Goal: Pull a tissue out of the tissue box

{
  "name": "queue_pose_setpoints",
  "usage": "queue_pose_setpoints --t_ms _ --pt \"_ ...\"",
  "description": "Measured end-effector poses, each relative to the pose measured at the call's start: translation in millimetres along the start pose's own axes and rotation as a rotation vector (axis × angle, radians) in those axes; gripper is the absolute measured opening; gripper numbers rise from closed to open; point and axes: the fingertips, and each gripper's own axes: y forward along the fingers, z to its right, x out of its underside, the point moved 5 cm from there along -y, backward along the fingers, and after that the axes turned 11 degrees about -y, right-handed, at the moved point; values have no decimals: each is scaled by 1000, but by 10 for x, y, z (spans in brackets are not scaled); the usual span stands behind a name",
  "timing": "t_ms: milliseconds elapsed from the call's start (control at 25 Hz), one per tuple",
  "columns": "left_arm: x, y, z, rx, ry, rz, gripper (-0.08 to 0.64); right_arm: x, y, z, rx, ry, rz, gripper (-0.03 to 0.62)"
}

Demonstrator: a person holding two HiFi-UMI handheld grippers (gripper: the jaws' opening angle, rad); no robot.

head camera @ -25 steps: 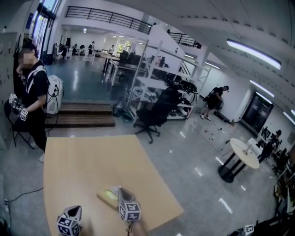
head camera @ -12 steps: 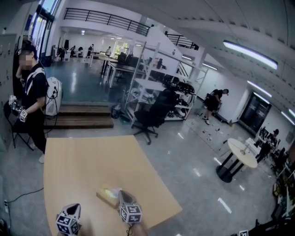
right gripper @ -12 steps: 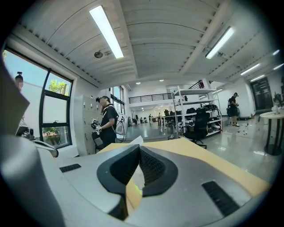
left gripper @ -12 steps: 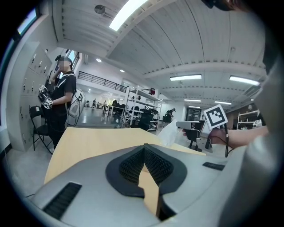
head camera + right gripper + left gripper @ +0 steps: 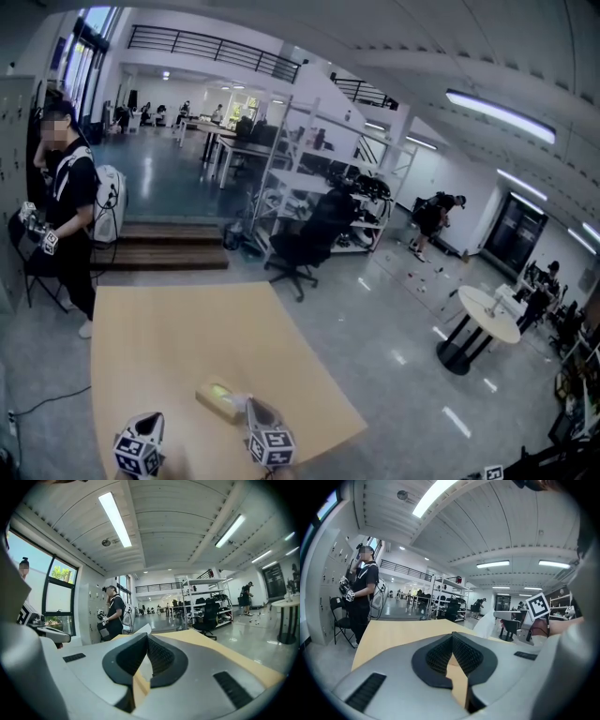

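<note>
A tan tissue box (image 5: 218,398) with a pale green top lies near the front of the wooden table (image 5: 178,328). My right gripper (image 5: 252,406) sits just right of the box, and its marker cube is lower in the frame. It is shut on a white tissue (image 5: 143,629), whose tip sticks up past the closed pads. From the left gripper view, the same tissue (image 5: 486,623) hangs beside the right gripper's marker. My left gripper (image 5: 153,422) hovers left of the box. In its own view the left gripper (image 5: 451,637) is shut, with nothing between the pads.
A person (image 5: 61,187) holding grippers stands beyond the table's far left corner. A black office chair (image 5: 309,239) and metal shelving (image 5: 314,169) stand past the far edge. A round white table (image 5: 483,314) is off to the right. The table's right edge (image 5: 319,366) runs close to my right gripper.
My right gripper has drawn back from the tissue box toward the lower right of the head view. The left gripper has stayed almost in place.
</note>
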Motion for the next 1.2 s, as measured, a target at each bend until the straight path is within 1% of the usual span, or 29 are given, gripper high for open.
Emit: queue_pose_setpoints --t_ms 320,480,880,1200 --pt "-125 -199 156 27 28 37 6 -54 -420 -187 -3 -7 24 5" --pt "-149 -284 214 35 39 43 6 -38 -569 -274 4 -6 26 5" --pt "-152 -563 278 40 41 68 6 -26 -970 -468 15 -5 22 5" --pt "-171 -645 367 55 52 73 6 -18 -1135 -514 13 3 25 5"
